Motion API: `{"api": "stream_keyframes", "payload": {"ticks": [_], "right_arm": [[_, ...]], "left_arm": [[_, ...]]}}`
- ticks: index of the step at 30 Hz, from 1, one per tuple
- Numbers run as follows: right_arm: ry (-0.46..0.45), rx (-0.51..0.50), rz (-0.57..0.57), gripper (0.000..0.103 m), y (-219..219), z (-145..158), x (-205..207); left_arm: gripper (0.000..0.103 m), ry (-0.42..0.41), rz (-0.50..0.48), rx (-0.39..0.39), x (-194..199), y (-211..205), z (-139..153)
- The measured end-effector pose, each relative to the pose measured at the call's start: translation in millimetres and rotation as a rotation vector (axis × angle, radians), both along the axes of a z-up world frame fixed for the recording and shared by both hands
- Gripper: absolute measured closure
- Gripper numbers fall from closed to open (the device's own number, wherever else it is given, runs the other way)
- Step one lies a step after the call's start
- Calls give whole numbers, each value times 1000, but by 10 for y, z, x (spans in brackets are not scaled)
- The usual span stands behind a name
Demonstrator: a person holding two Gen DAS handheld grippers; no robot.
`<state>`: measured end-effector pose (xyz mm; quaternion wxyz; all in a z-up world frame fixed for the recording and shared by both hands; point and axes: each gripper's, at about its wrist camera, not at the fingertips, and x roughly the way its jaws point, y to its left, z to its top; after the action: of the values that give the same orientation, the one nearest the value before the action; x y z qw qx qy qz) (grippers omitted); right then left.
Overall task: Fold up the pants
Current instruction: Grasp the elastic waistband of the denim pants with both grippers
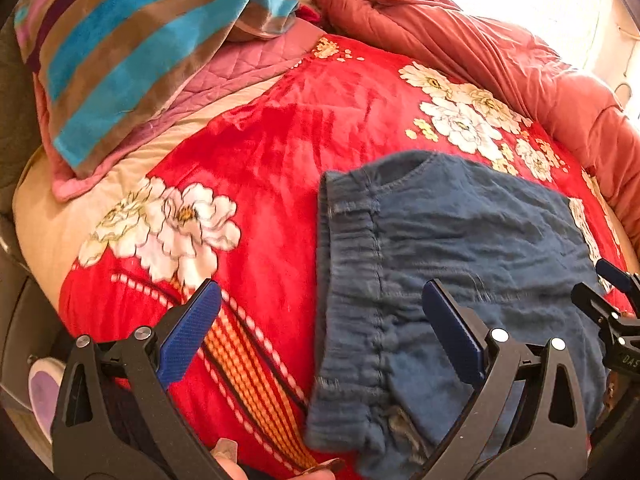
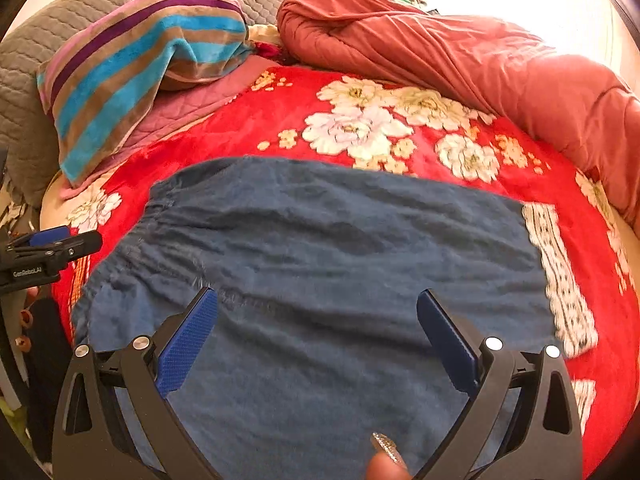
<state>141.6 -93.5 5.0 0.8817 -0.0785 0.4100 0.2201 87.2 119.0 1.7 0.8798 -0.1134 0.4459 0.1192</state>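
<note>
Left wrist view: the left gripper (image 1: 320,300) hung over the near edge of the bed, jaws spread wide and holding nothing, one finger over the red flowered blanket (image 1: 280,152), the other over the pants (image 1: 460,240). The blue pants lay flat on the blanket, gathered waistband (image 1: 352,248) at their left edge. The right gripper (image 1: 612,292) showed at the far right edge, too cropped there to judge its jaws. Right wrist view: the right gripper (image 2: 318,308) sat above the middle of the pants (image 2: 320,240), jaws spread, nothing between them. This view alone showed the whole garment as one broad slab, with a white patterned cuff (image 2: 560,276) at its right end; the legs appeared already laid one over the other, though the layers could not be counted. Judgement: the lengthwise fold looked done; folding cuff end toward waistband remained. A striped towel (image 2: 140,72) and rolled pink quilt (image 2: 440,52) lay well apart behind.
</note>
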Motion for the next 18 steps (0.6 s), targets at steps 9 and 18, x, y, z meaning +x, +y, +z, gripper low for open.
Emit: {"api": "stream_keyframes", "payload": {"ticks": [9,18], "right_arm": [[46,-40,53,4,162,-79,479],[-4,-114,73,4,299,-138,890]], "left_arm": [[9,19,-10,-7,386,170,-50],[9,66,-40,4,728,223,-198]]}}
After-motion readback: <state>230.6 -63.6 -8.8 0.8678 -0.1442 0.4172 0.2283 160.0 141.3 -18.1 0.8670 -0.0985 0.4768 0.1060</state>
